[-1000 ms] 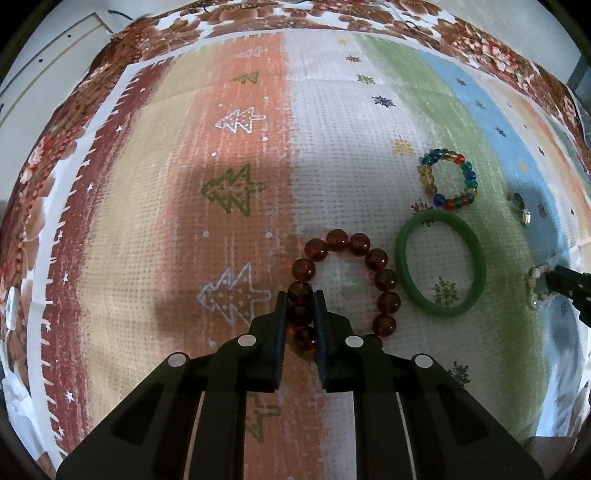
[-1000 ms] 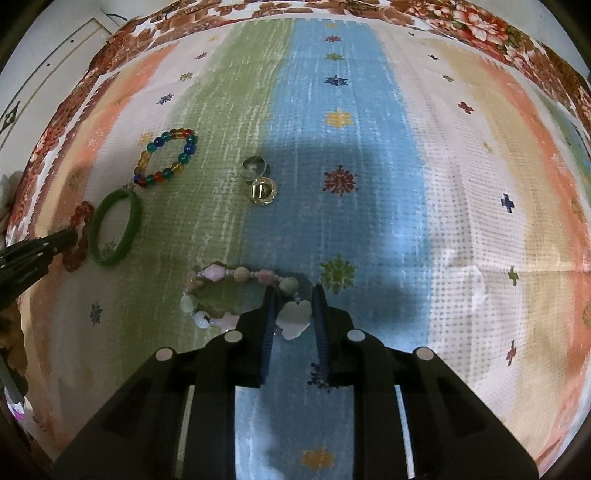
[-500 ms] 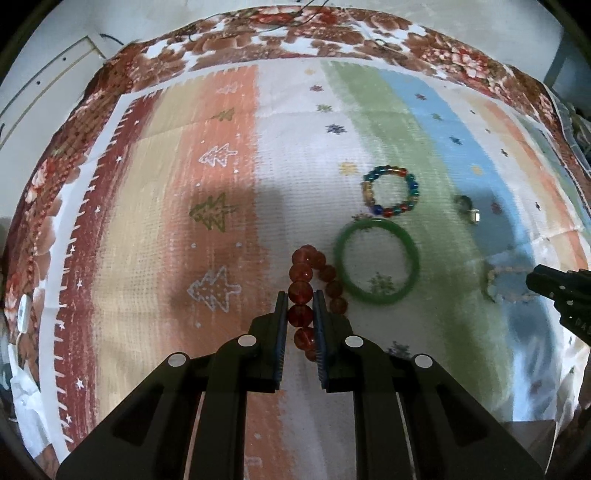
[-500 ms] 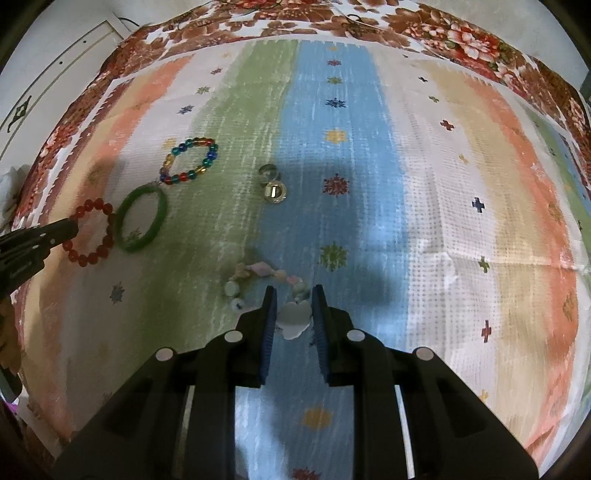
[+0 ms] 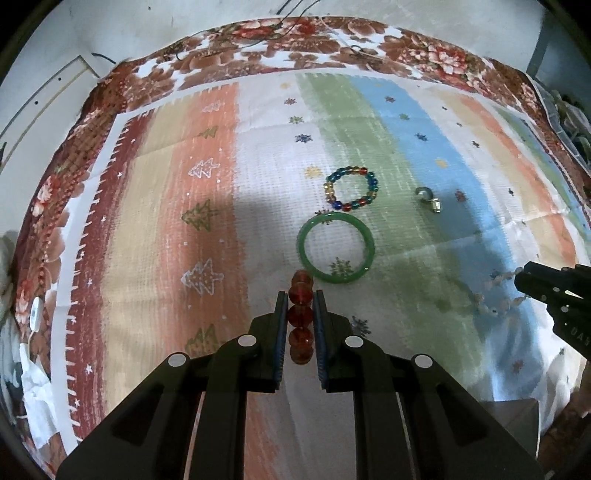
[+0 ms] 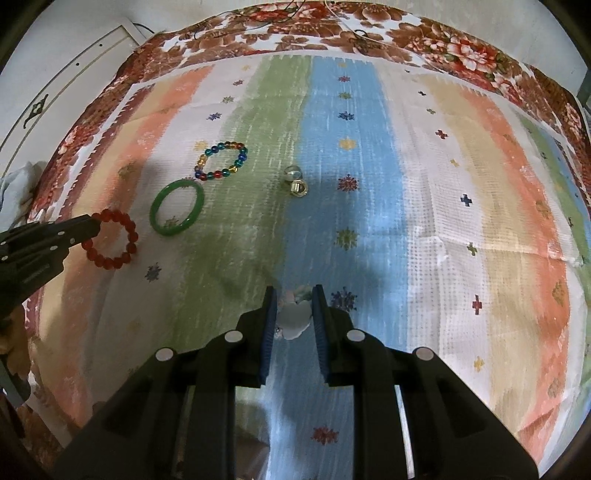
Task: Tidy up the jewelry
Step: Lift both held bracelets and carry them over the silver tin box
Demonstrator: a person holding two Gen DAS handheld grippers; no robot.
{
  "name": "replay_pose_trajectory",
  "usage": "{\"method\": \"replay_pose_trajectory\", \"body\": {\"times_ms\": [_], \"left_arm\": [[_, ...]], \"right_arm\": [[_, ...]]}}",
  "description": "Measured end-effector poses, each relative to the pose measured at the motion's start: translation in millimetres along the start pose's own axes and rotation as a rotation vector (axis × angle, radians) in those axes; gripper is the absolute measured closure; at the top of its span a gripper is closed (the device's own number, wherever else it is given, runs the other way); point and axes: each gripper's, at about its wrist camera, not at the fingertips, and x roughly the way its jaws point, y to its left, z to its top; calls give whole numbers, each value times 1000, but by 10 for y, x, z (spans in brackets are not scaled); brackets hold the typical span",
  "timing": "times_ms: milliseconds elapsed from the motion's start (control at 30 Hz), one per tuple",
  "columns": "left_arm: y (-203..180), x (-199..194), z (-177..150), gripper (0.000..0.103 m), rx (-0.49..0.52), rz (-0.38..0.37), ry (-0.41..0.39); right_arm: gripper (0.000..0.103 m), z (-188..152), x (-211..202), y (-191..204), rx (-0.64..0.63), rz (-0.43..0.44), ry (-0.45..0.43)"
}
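Home room: table under striped festive cloth [image 5: 406, 122], floral cover [image 6: 332, 33] beneath.

Only lettering seen: pale embossed chars on side of right gripper [image 5: 522, 282] body, at right edge of left-wrist view. Reads approx. "DA", rest cut off and blurred. No other text, nos. or labels legible anywhere.

A striped cloth [image 6: 436, 192] with bands of orange, cream, green and blue lies spread over a floral-bordered cover [image 6: 461, 48], both reaching toward the far edge. On the green band rest a green bangle [image 6: 176, 206] and, just beyond it toward the far edge, a multicoloured bead bracelet [image 6: 221, 160]. Two small rings [image 6: 298, 181] sit touching where green meets blue.
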Motion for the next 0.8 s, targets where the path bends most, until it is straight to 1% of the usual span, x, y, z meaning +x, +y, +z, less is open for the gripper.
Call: {"method": "replay_pose_trajectory", "body": {"times_ms": [267,367,600,800], "left_arm": [[-138,-273,-102,90,7,-14,-28],[-204,-398,-142,90,18,-9,-48],[-355,-715,-243,90,35,-32,-83],[-442,-910,-372,90,32,-52,-103]], "right_arm": [[82,-88,-332,33,1,8,-38],[82,-124,-430,56,3,7,-52],[82,-240,-627,102,22,34,-71],[82,-356,-894,176,19,42,-108]]}}
